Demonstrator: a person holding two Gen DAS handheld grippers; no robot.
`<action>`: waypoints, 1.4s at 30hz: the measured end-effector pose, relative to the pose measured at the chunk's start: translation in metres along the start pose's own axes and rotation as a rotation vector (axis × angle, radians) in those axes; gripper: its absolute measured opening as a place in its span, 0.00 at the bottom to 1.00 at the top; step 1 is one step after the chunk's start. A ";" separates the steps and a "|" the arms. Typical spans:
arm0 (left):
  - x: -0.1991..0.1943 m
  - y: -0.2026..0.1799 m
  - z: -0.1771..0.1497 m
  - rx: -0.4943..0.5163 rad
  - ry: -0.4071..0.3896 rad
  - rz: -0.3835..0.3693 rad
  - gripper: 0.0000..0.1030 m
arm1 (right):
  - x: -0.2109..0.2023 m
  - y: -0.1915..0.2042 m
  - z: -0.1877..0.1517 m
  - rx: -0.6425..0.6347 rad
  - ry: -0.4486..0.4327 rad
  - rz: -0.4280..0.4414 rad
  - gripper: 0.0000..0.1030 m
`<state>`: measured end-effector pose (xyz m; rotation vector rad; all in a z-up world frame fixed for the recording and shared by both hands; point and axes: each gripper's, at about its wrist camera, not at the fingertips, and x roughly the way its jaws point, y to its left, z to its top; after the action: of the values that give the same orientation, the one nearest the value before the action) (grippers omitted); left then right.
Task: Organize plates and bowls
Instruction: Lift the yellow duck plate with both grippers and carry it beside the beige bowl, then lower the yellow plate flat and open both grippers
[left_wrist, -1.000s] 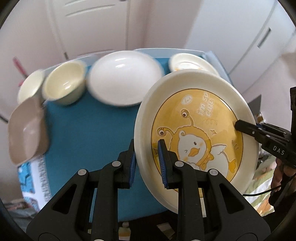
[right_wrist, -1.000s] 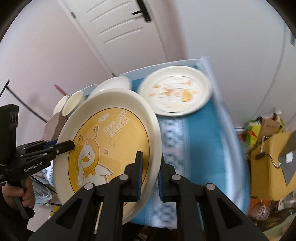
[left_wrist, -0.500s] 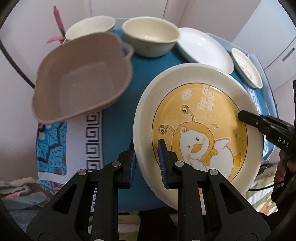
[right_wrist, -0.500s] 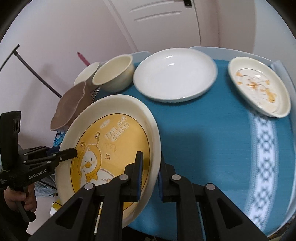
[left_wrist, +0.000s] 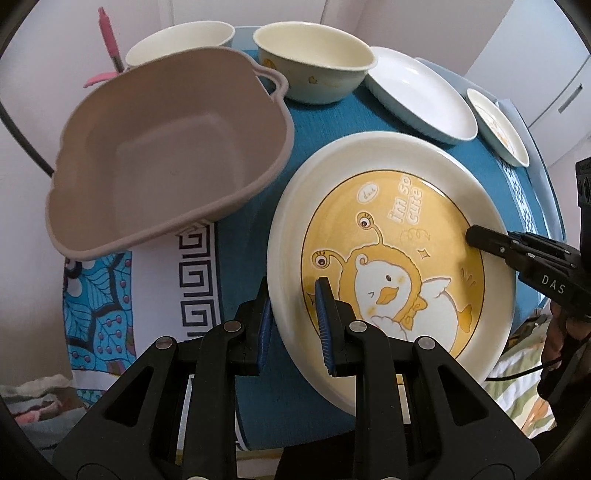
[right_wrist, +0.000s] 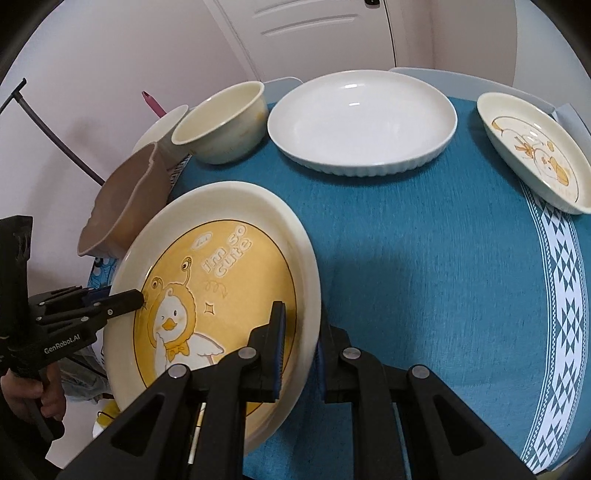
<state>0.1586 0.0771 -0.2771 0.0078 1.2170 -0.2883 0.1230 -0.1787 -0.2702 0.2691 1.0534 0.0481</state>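
I am gripping the duck-print plate (left_wrist: 391, 236) by opposite rims, left claw (left_wrist: 293, 314) and right claw (right_wrist: 299, 334) both closed on it, above the blue-clothed surface (right_wrist: 424, 240); bowls (right_wrist: 225, 122), the white dish (right_wrist: 362, 118) and the small plate (right_wrist: 535, 147) are awaiting sorting.

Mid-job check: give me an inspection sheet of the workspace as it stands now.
Surface: table under teal woven cloth, patterned borders.
Job's things: yellow duck-print plate held tilted above the table; white fluted dish, small duck-print plate, two cream bowls, taupe plastic basin at the table edge.
Clutter: pink tool behind the basin.
Grippers: left gripper and right gripper each clamp the yellow plate's rim.
Cables: black cable.
Surroundings: white door, walls.
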 end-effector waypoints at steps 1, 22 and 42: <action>-0.001 0.002 -0.005 0.003 -0.002 0.003 0.19 | -0.001 -0.001 -0.001 0.004 0.005 0.006 0.13; -0.003 -0.013 -0.008 0.032 -0.048 0.108 0.76 | 0.006 0.003 -0.003 0.019 0.013 -0.022 0.16; -0.128 -0.081 0.042 0.014 -0.319 0.136 1.00 | -0.105 -0.014 0.057 -0.095 -0.179 -0.062 0.84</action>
<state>0.1393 0.0195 -0.1322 0.0547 0.8925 -0.1714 0.1185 -0.2204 -0.1578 0.1517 0.8780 0.0179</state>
